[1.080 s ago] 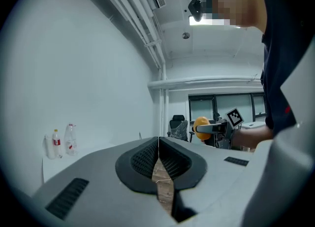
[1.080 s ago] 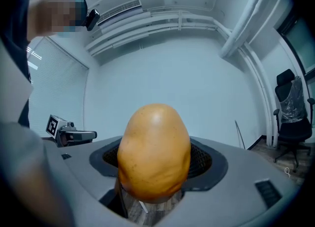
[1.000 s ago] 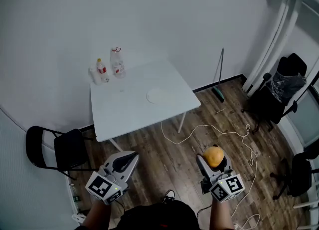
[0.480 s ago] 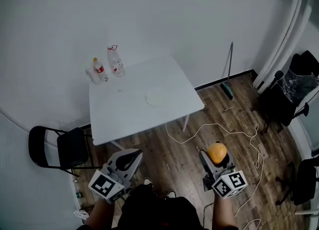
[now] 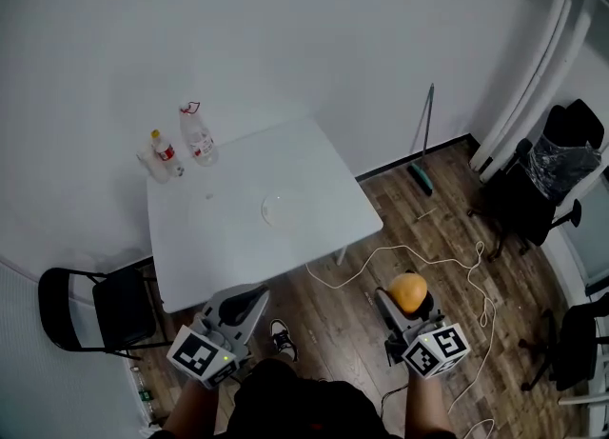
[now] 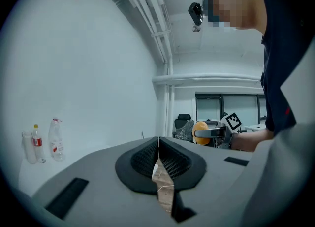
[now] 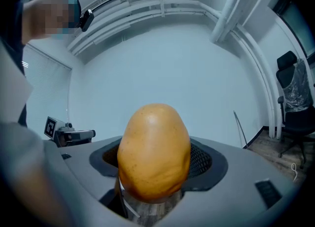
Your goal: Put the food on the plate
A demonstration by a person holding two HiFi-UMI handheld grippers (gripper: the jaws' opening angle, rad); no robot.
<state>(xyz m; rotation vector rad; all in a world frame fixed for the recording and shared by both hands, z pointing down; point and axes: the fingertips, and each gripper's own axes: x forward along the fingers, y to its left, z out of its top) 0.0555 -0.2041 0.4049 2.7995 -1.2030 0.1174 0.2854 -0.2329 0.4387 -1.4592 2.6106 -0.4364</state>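
An orange fruit (image 5: 408, 292) (image 7: 154, 152) is clamped between the jaws of my right gripper (image 5: 407, 300) (image 7: 155, 172), held over the wooden floor to the right of the table. A white plate (image 5: 273, 208) lies near the middle of the white table (image 5: 219, 247), well ahead of both grippers. My left gripper (image 5: 243, 302) (image 6: 158, 159) hangs just short of the table's near edge, jaws pressed together with nothing between them. The fruit (image 6: 201, 132) also shows far off in the left gripper view.
Two plastic bottles (image 5: 198, 136) and a cup stand at the table's far left corner. A black folding chair (image 5: 90, 309) sits left of the table. A white cable (image 5: 419, 256) trails over the floor. A broom (image 5: 422, 132) leans on the wall; office chairs (image 5: 542, 189) stand at the right.
The view has shifted as the person stepped closer; the table now lies nearer and more to the left. Both grippers keep their pose, the fruit still held.
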